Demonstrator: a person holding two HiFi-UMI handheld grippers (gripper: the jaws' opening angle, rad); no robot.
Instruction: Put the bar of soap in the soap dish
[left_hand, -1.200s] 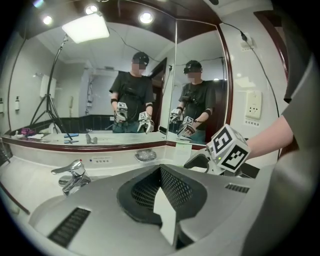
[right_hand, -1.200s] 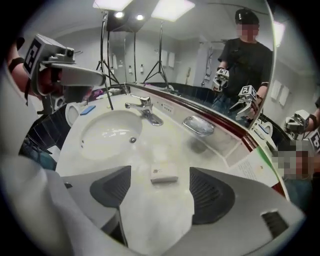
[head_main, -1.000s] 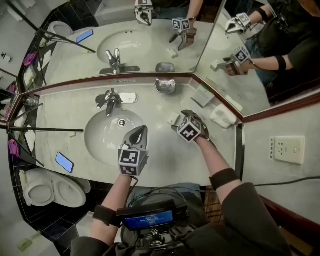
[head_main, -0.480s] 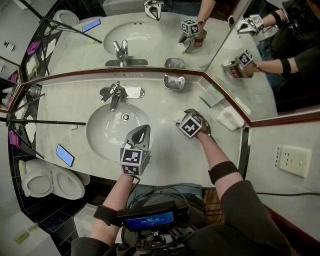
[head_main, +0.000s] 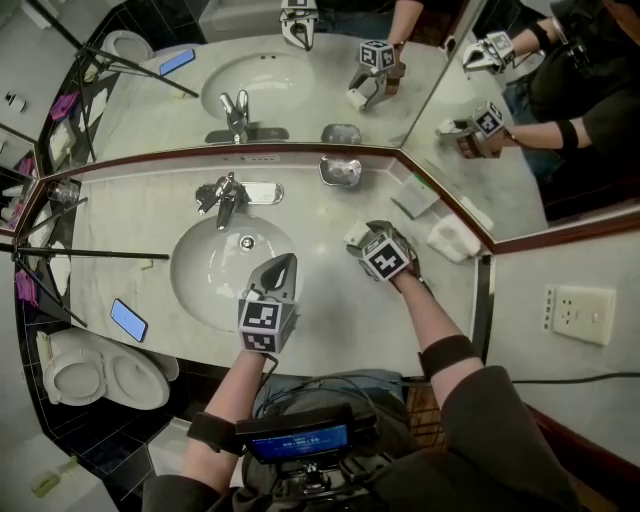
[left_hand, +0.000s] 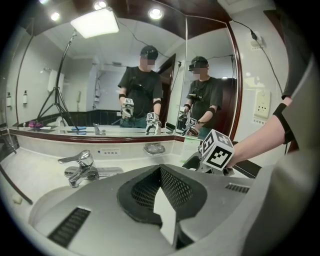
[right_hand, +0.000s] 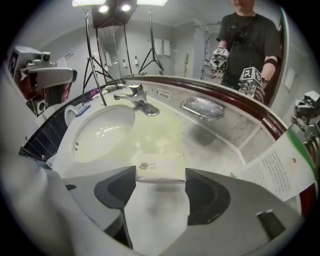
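The surface (head_main: 330, 310) is pale grey and white, with cloudy marks like stone. The sink (head_main: 205, 285) is white. The tap (head_main: 225, 197) and the soap dish (head_main: 340, 171) at the far side are shiny silver. The bar of soap (right_hand: 160, 167) is white with a tiny dark mark on its wrap. The left tool (left_hand: 161, 175) and the right tool (right_hand: 160, 182) are grey with black pads. Each carries a white cube with black squares, on the left (head_main: 262, 325) and on the right (head_main: 387, 258). The phone (head_main: 128, 320) near the left edge is blue. The toilet (head_main: 100, 375) is white. The mirror frame (head_main: 200, 158) is dark red-brown. The paper (right_hand: 280, 170) on the right is white with a green edge.
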